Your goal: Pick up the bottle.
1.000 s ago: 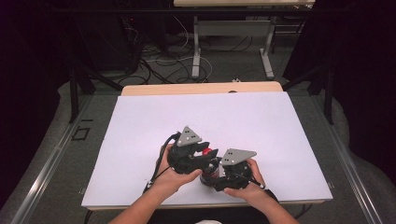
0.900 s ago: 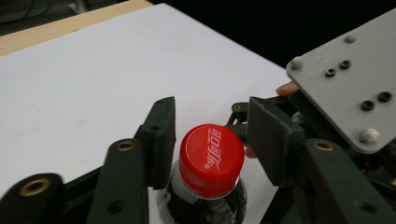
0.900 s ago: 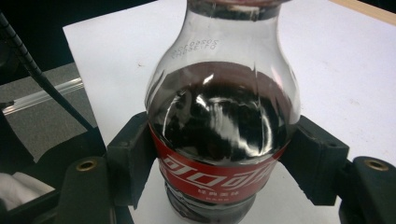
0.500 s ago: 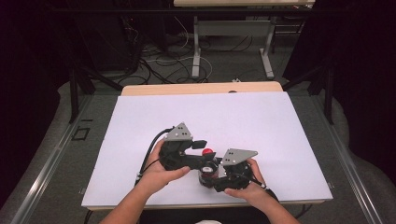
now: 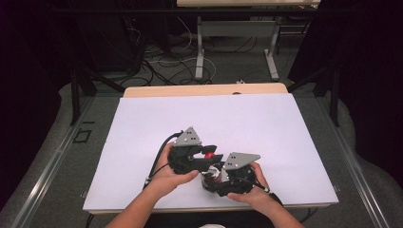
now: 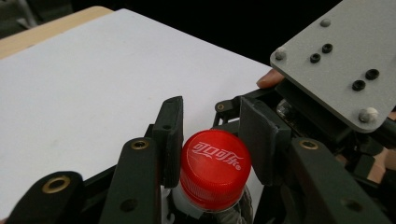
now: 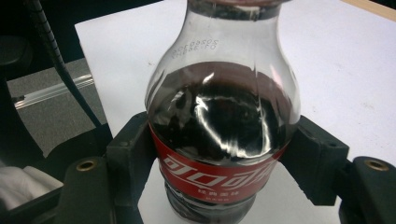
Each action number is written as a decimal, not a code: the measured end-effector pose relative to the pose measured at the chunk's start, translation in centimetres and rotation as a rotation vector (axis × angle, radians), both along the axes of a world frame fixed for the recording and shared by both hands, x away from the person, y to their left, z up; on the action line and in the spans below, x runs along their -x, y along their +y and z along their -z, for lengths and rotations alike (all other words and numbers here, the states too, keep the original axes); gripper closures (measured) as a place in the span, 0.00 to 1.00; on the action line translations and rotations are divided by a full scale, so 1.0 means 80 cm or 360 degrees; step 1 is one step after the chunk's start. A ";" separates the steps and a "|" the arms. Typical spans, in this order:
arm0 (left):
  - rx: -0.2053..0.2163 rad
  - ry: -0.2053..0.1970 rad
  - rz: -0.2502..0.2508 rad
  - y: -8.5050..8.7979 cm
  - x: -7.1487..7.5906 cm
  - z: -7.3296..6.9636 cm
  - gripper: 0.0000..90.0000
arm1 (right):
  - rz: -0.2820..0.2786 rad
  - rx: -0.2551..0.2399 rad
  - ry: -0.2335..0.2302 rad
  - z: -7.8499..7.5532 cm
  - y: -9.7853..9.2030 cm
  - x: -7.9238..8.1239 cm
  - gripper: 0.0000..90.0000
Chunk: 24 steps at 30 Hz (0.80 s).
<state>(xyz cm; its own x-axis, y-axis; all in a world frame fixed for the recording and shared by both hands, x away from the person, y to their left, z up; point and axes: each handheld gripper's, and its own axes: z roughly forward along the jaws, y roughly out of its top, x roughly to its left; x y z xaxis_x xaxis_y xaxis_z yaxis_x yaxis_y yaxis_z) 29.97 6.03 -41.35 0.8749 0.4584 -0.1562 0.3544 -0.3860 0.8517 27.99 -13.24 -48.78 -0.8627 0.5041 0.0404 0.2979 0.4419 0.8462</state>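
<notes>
A small cola bottle [image 5: 210,176] with a red cap [image 5: 208,155] stands upright near the front edge of the white table [image 5: 237,118]. My left gripper [image 5: 207,156] reaches in from the left at cap height. Its jaws have just been closing, and its pads now press both sides of the red cap [image 6: 215,164], so the left gripper [image 6: 214,136] is shut on it. My right gripper [image 5: 215,183] comes in low from the right. In the right gripper view it [image 7: 224,156] is shut on the bottle [image 7: 222,116] at its red label, with dark drink inside.
A black cable [image 5: 159,154] trails from the left gripper across the sheet. Bare white surface stretches behind and to both sides of the hands. Beyond the table's wooden far edge [image 5: 204,89] are floor cables and the legs of another table [image 5: 199,47].
The left gripper has swung a little to the left around the cap and its grey plate has turned. The right hand and the bottle have stayed put.
</notes>
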 end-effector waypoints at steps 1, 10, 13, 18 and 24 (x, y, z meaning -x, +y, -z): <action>0.0002 -0.0003 -0.0030 -0.002 0.002 0.000 0.68 | 0.0000 0.0000 0.0000 0.000 0.000 0.000 0.34; 0.0028 0.0026 -0.0146 -0.005 0.004 -0.004 0.63 | 0.0017 0.0011 0.0018 -0.001 -0.003 -0.001 0.34; 0.0038 0.0021 -0.0128 0.000 0.005 -0.010 0.58 | 0.0016 0.0003 0.0012 -0.002 -0.004 -0.001 0.34; 0.0009 0.0030 -0.0034 0.013 0.005 -0.020 0.56 | 0.0009 -0.0002 0.0022 -0.003 -0.004 0.000 0.34; -0.0055 0.0016 0.0077 0.016 0.000 -0.014 0.60 | -0.0003 -0.0015 0.0007 -0.002 -0.002 0.000 0.34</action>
<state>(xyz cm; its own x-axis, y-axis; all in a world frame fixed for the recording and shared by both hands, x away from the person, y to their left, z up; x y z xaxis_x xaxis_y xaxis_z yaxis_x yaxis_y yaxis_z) 29.98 7.33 -40.19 0.8946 0.4210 -0.1497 0.3430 -0.4322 0.8340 28.02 -13.43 -48.61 -0.8633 0.5023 0.0490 0.3010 0.4347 0.8488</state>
